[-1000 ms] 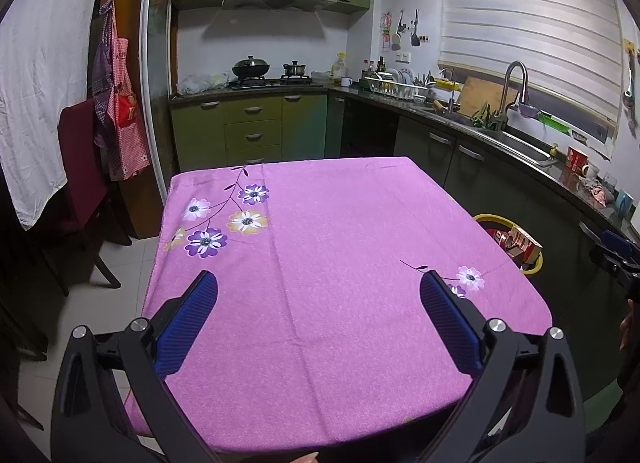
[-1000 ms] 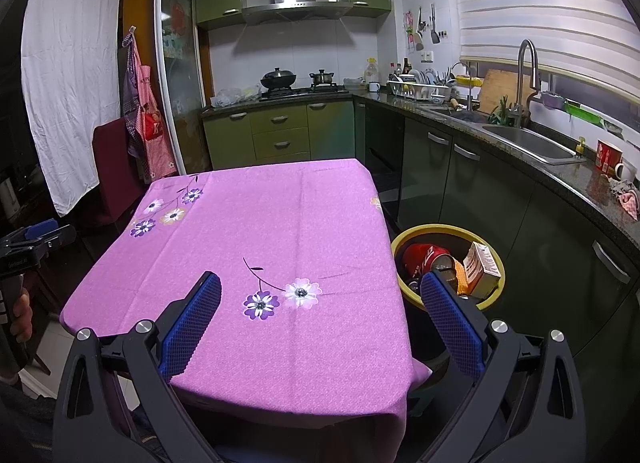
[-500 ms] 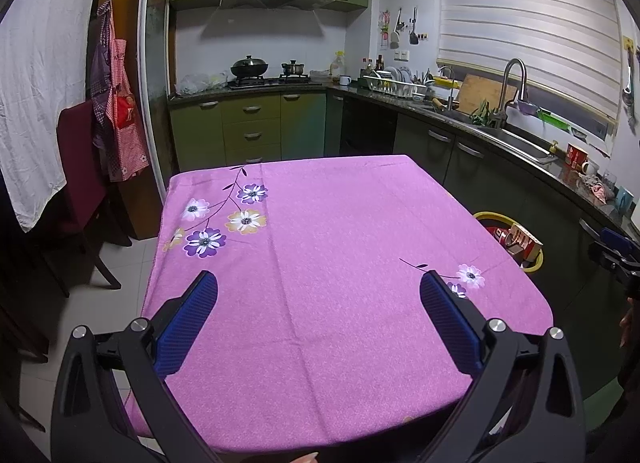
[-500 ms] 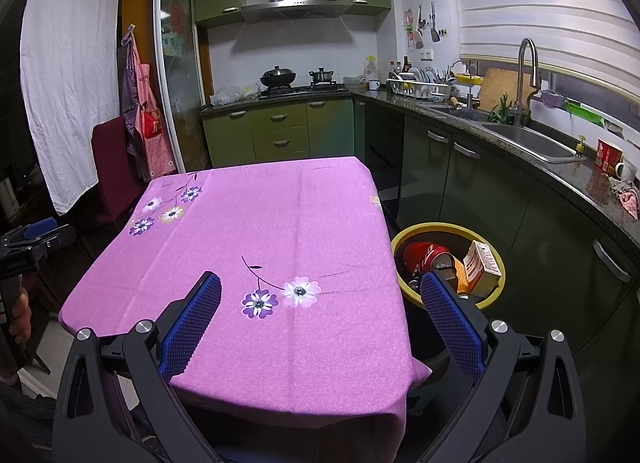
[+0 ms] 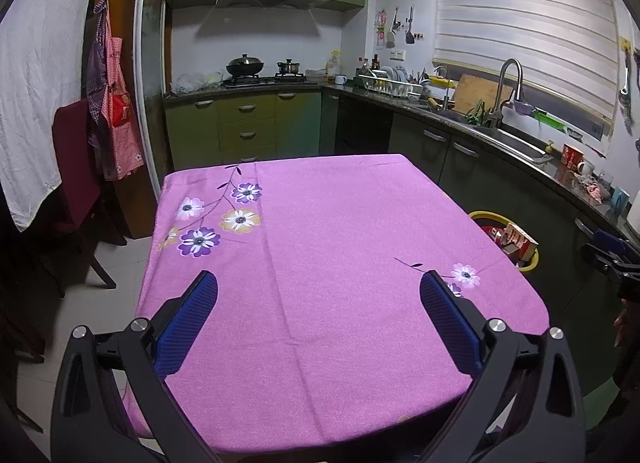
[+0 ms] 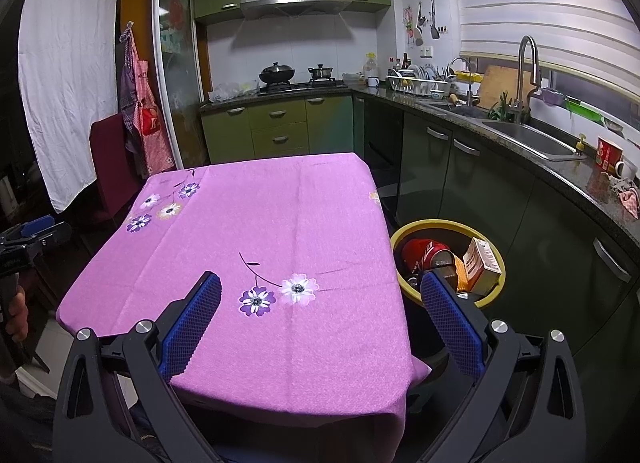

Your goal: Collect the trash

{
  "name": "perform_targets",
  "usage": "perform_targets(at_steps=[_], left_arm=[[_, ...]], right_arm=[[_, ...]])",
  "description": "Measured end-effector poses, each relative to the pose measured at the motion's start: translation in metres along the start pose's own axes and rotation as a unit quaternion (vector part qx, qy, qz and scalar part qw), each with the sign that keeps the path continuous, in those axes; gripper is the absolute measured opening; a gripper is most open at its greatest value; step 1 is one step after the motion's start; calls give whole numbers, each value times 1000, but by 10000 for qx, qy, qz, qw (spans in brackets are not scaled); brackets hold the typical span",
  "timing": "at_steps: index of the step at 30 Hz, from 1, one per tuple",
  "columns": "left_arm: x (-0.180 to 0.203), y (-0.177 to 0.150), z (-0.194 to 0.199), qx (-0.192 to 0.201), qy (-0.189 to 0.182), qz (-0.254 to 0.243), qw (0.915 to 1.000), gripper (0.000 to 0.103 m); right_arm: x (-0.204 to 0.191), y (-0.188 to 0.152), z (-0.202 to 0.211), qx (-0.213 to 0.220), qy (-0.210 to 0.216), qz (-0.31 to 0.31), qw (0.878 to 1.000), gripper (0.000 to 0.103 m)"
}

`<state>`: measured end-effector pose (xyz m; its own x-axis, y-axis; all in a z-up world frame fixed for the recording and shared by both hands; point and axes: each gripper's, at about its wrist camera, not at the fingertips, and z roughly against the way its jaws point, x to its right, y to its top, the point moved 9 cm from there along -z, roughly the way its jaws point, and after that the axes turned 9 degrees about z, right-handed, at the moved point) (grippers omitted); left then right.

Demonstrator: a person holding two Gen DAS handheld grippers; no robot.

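Observation:
A yellow-rimmed trash bin (image 6: 412, 232) stands on the floor at the table's right side, holding a red can (image 6: 424, 253), a small carton (image 6: 482, 265) and other scraps. The left wrist view shows the same trash bin (image 5: 490, 216) past the table's right edge. The table (image 5: 340, 247) wears a pink flowered cloth with nothing lying on it. My left gripper (image 5: 318, 305) hangs open over the near part of the cloth, holding nothing. My right gripper (image 6: 320, 309) is open too, above the table's near right corner, its right finger (image 6: 450, 317) in front of the bin.
Dark green cabinets and a counter with a sink (image 6: 528, 139) run along the right wall. A stove with pots (image 6: 296, 77) is at the back. A dark red chair (image 5: 76, 167) stands left of the table. A narrow floor gap separates table and cabinets.
Both views have shifted very slightly; the grippers stay open and nothing on the table or in the bin has moved.

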<state>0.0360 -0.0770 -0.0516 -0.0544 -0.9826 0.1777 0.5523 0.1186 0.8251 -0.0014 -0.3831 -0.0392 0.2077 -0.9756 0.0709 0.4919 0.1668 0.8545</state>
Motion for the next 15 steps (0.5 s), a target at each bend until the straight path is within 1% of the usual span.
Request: perform_targets(at_steps=[5,15], left_arm=[[-2,-2,-3,-40,-26,79,10000,96],[-2,-3,-3,-42,-5,63,10000,96]], right_arm=[[0,1,-2,-4,0,2,10000,98],[1,1,-2,-11,-9,-5,10000,98]])
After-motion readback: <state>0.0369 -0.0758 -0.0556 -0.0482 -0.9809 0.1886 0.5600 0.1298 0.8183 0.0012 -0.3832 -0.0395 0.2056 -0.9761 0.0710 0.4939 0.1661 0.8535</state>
